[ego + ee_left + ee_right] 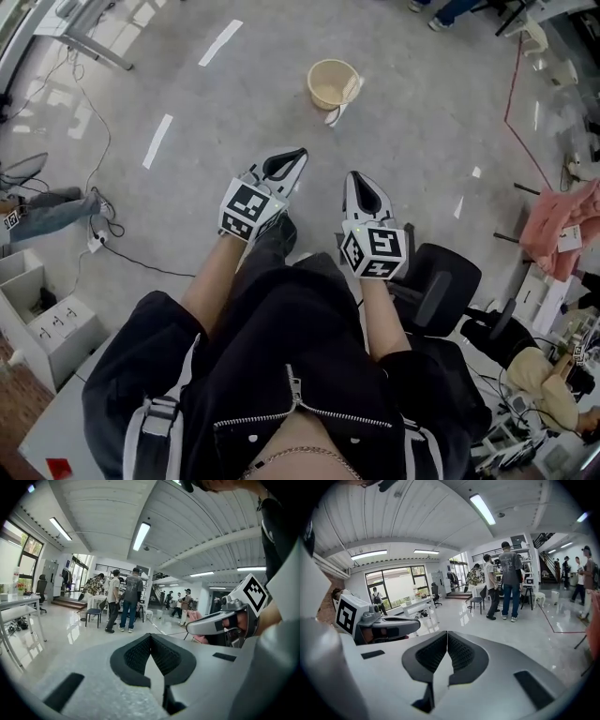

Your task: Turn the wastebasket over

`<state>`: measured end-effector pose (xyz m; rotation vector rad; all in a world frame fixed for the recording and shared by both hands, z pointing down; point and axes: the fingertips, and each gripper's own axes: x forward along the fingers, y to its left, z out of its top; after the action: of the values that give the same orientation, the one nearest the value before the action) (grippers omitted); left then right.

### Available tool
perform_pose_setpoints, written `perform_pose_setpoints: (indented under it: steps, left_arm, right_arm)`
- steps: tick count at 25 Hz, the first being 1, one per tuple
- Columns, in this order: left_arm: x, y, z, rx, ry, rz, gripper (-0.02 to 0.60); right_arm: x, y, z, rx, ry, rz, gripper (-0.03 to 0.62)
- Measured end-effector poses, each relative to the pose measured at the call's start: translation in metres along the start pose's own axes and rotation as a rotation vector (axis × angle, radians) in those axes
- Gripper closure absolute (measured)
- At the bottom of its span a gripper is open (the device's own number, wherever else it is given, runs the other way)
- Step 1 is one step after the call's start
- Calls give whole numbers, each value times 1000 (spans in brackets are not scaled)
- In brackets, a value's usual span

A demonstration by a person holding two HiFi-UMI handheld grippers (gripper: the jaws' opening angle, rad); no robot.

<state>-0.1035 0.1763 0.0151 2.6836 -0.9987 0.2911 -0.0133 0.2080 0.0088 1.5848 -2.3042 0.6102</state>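
Note:
A cream wastebasket [332, 83] stands upright on the grey floor, mouth up, with something white leaning at its right side. It shows only in the head view, well ahead of both grippers. My left gripper [302, 152] is shut and empty, its tip pointing up the picture toward the basket. My right gripper [352, 175] is shut and empty too, just right of the left one. In the left gripper view the left gripper [150, 635] has its jaws together; the right gripper view shows the same of the right gripper [447, 633]. Neither gripper view shows the basket.
A black office chair [441, 281] stands close on the right. White boxes [42, 314] and a cable [103, 220] lie at the left, a red floor line [516, 103] at the far right. Several people [508, 581] stand by chairs [93, 613] across the hall.

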Motion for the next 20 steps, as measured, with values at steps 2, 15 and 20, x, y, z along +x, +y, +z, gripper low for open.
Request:
perform_pose_setpoints:
  steps: [2,15,20]
  left_arm:
    - [10,21,3,3,8,-14,578]
    - [85,61,12,-19,45,-10,578]
    - [128,68,23,-11,53,14,578]
  right_arm:
    - [20,2,11,-3,-4,-7,583]
    - [68,-70,31,56,20,-39,583]
    - [88,-115,53,66,2,-17,583]
